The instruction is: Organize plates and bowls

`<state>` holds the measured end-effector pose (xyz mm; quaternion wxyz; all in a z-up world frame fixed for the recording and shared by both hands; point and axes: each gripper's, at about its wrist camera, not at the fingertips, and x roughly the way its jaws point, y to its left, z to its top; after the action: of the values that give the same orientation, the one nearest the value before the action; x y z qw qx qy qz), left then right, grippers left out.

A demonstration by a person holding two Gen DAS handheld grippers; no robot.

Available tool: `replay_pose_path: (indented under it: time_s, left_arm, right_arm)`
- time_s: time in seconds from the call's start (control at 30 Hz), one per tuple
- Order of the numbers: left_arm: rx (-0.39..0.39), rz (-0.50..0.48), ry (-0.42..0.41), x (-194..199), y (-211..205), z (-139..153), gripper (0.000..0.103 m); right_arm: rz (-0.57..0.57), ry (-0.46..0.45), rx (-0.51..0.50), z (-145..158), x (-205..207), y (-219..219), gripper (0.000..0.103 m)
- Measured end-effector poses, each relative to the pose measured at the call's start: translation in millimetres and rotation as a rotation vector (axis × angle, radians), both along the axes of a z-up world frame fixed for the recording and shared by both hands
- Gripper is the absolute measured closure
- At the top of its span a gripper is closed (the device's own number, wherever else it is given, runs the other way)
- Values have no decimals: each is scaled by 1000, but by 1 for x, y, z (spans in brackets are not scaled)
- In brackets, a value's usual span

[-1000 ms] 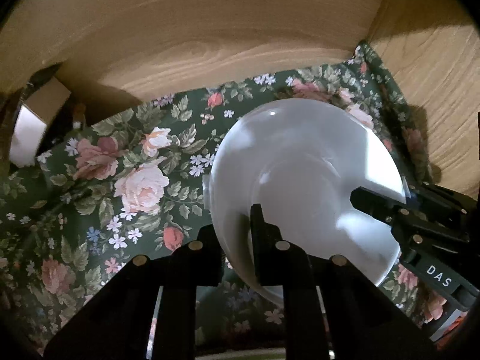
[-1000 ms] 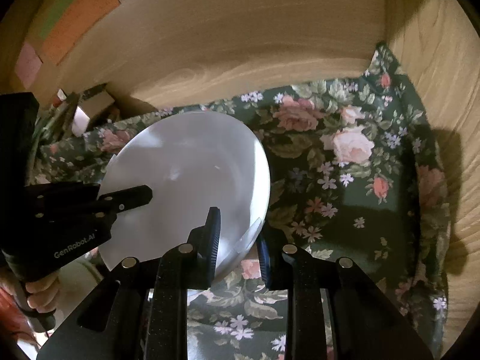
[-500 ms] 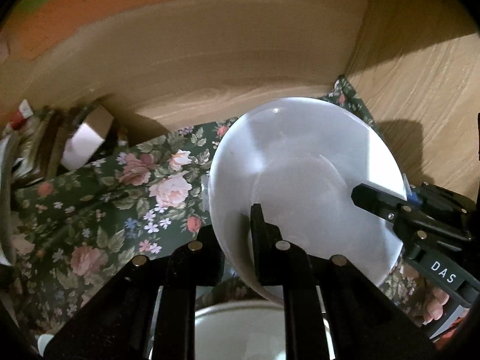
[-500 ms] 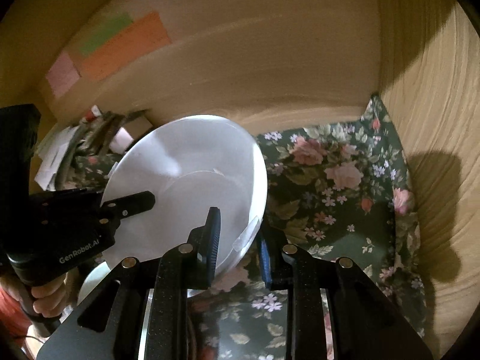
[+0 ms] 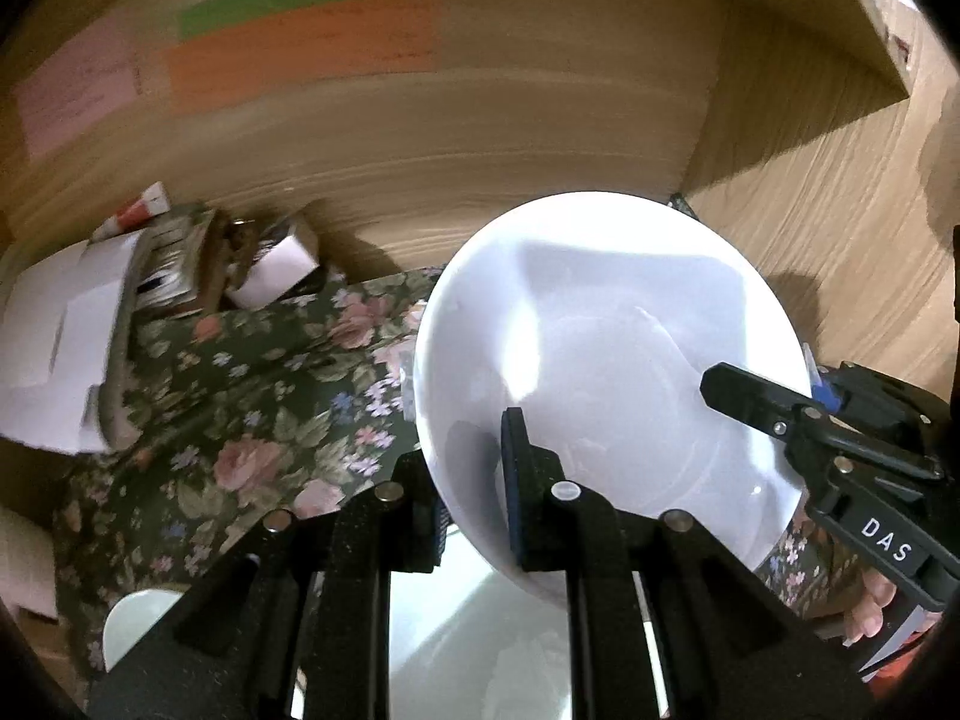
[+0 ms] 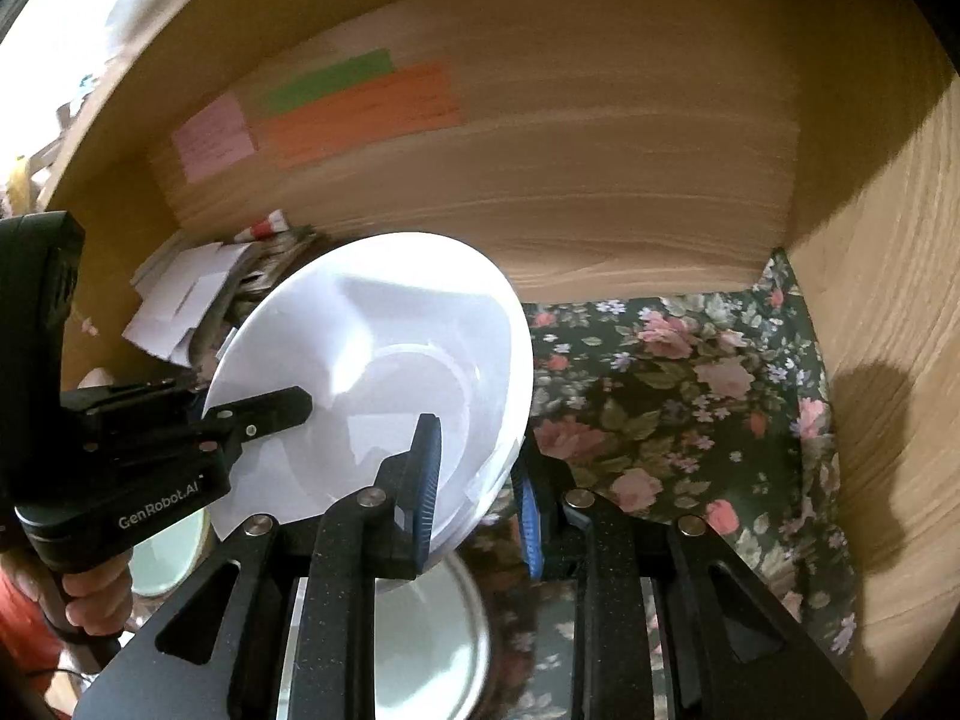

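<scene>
A large white deep plate is held up in the air, tilted, over the floral tablecloth. My left gripper is shut on its near rim. My right gripper is shut on its right rim; it also shows in the left wrist view. The plate fills the middle of the right wrist view. Below the held plate lies another white dish, also seen in the left wrist view. A small white bowl sits at the lower left.
Wooden walls close the back and right, with coloured paper notes stuck on. A pile of papers and small boxes lies at the back left. A pale green bowl is at the left.
Both grippers have lifted the plate up and back off the cloth. The dish below and the notes on the wall have come into view.
</scene>
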<state>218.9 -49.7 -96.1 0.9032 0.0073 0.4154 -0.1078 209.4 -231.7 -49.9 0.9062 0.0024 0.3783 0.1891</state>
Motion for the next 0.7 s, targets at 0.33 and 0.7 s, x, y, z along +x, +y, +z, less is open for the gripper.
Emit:
replay_pose_path:
  time_s: [0.33,0.7]
  left_arm:
    - [3,81,-19,-45,39,6,89]
    - [-7,178,-37,-87,88,4,89]
  right_arm:
    - [83,-15,3,-2,-24,41,82]
    - [170,-19,23,-6,-45,85,82]
